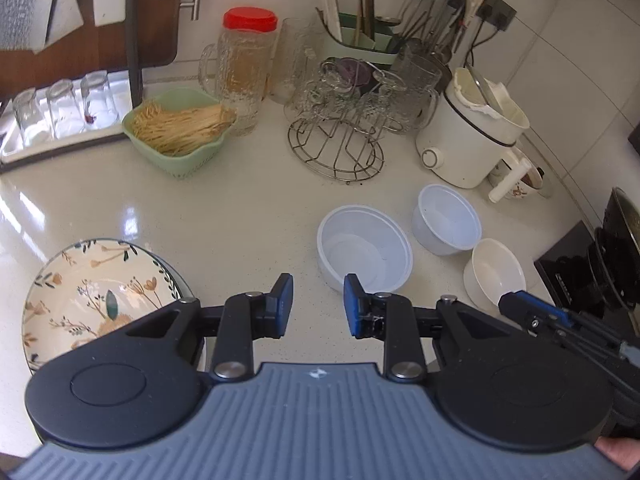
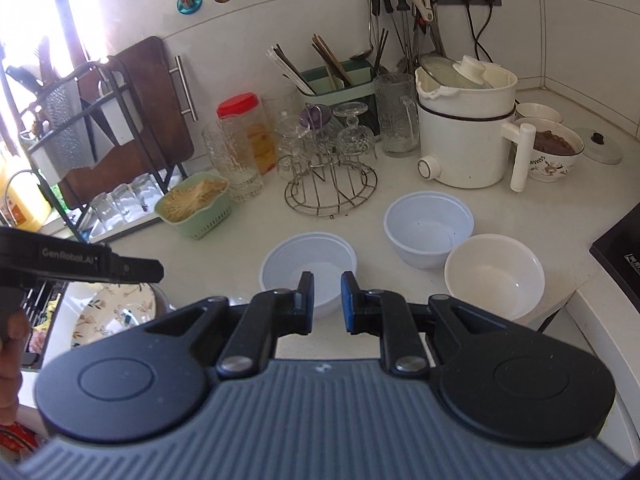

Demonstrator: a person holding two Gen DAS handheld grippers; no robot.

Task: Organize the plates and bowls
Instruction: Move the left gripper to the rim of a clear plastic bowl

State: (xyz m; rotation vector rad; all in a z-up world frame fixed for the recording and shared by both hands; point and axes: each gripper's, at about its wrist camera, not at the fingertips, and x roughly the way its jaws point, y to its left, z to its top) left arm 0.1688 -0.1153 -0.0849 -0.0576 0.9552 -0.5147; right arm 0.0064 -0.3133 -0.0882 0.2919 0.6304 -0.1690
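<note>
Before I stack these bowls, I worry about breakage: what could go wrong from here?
1. The glasses on the wire rack stand right behind the bowls; a long reach could knock them.
2. The flowered plate lies under the left gripper, easy to clip.
3. The two grippers are close and could collide.

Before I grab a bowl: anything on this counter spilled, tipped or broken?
Nothing looks spilled or broken. The three white bowls stand upright and empty, loose rather than stacked. The floral plate lies at the counter's left. One oddity: the white cooker's lid sits tilted in its top rather than flat.
</note>
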